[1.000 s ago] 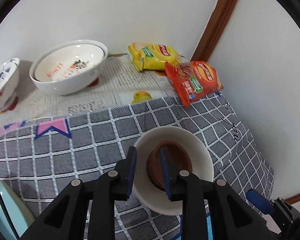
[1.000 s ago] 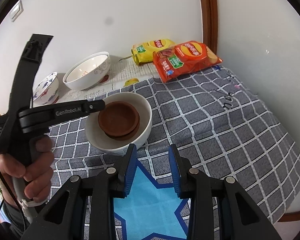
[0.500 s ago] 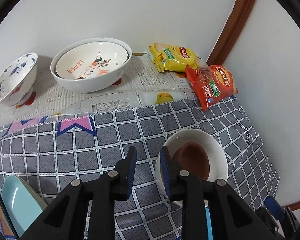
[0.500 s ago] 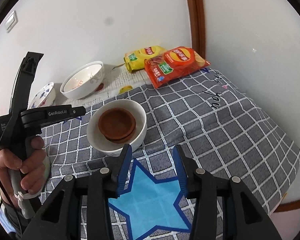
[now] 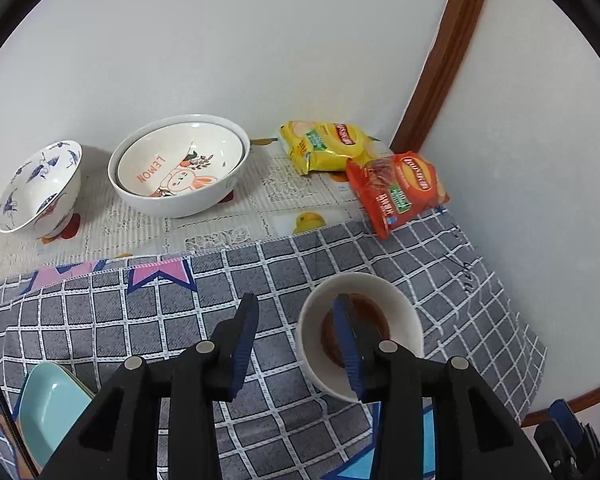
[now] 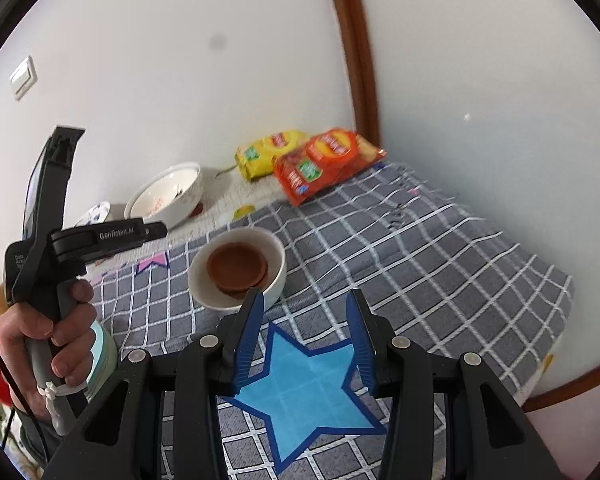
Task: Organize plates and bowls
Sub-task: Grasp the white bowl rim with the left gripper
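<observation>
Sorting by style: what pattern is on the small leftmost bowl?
Blue birds on white, on the small bowl; clearest from the left wrist.

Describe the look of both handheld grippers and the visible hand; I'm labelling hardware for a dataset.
Both are matte black plastic with blue ribbed finger pads and silver pivot screws: left gripper, right gripper. The left gripper's body carries white "GenRobot.AI" lettering. A bare left hand grips its grey handle, where a white tie and thin black cable show.
</observation>
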`<action>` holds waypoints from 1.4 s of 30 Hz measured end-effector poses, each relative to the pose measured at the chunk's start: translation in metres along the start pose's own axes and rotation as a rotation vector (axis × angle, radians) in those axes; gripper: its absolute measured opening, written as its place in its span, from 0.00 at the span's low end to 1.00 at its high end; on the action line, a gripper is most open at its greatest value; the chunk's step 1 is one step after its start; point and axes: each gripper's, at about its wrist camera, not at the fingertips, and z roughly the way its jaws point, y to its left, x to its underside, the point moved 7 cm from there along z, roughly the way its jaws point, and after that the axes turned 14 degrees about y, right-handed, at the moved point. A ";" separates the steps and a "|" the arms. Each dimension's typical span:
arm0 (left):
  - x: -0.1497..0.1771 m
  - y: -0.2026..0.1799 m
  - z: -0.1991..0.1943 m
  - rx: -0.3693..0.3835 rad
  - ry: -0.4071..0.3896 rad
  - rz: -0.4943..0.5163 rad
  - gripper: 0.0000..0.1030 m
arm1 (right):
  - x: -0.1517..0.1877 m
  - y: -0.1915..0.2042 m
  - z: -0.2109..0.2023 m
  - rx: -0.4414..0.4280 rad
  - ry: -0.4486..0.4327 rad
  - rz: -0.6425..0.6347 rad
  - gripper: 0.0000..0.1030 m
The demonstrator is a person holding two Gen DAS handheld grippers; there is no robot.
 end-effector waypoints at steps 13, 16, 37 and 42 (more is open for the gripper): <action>0.002 -0.004 -0.013 0.033 -0.021 0.012 0.39 | 0.007 0.008 -0.026 -0.027 -0.004 -0.004 0.43; 0.002 -0.002 -0.012 0.033 -0.016 0.011 0.39 | 0.007 0.007 -0.026 -0.036 -0.016 -0.009 0.43; 0.008 -0.006 -0.003 -0.027 0.001 0.036 0.40 | -0.003 -0.010 -0.021 -0.014 -0.009 -0.045 0.43; 0.010 -0.003 -0.009 -0.025 -0.007 0.030 0.40 | -0.006 -0.005 -0.022 -0.029 -0.015 -0.048 0.43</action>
